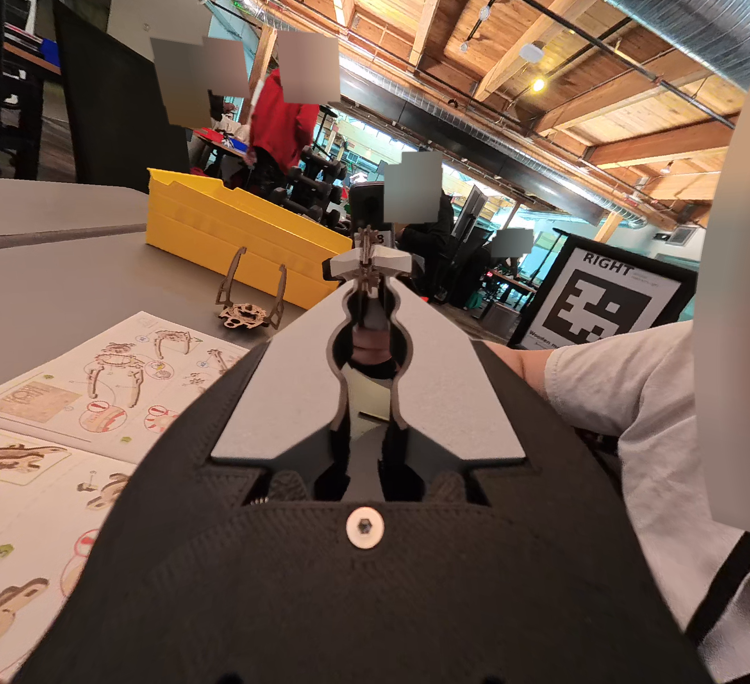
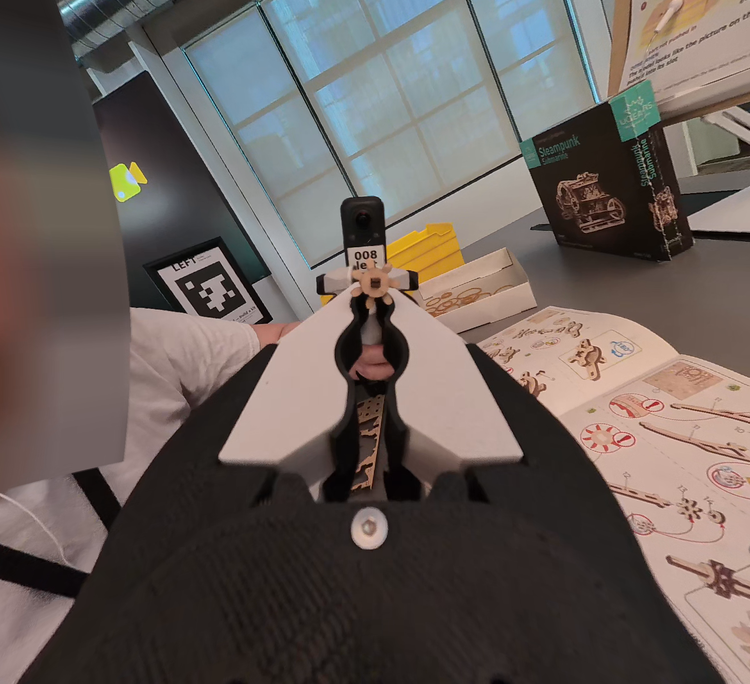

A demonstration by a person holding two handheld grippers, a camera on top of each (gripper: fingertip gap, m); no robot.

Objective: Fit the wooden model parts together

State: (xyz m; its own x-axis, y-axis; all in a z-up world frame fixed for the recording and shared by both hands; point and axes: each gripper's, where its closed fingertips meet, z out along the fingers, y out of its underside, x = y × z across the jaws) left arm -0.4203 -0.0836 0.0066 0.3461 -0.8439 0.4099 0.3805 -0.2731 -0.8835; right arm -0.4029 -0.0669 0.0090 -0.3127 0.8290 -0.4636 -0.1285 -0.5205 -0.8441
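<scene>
My two grippers face each other tip to tip above the grey table (image 1: pixel 81 271). My left gripper (image 1: pixel 367 291) is shut on a thin dark toothed wooden part (image 1: pixel 367 254), seen edge-on and standing up from its tips. The right gripper (image 1: pixel 370 262) sits right behind that part. In the right wrist view my right gripper (image 2: pixel 371 297) is shut at the lower edge of a small pale spoked gear (image 2: pixel 372 284) with a square centre hole. The left gripper (image 2: pixel 367 281) is close behind the gear. How the two parts touch is hidden.
A partly built wooden model (image 1: pixel 247 305) with two upright arms stands by a yellow bin (image 1: pixel 243 226). An open instruction booklet (image 2: pixel 608 421) lies on the table. A white tray of wooden rings (image 2: pixel 475 291) and a black kit box (image 2: pixel 600 185) stand farther back. A person's sleeve (image 1: pixel 608 400) is close by. The grippers are tip to tip, or close to it.
</scene>
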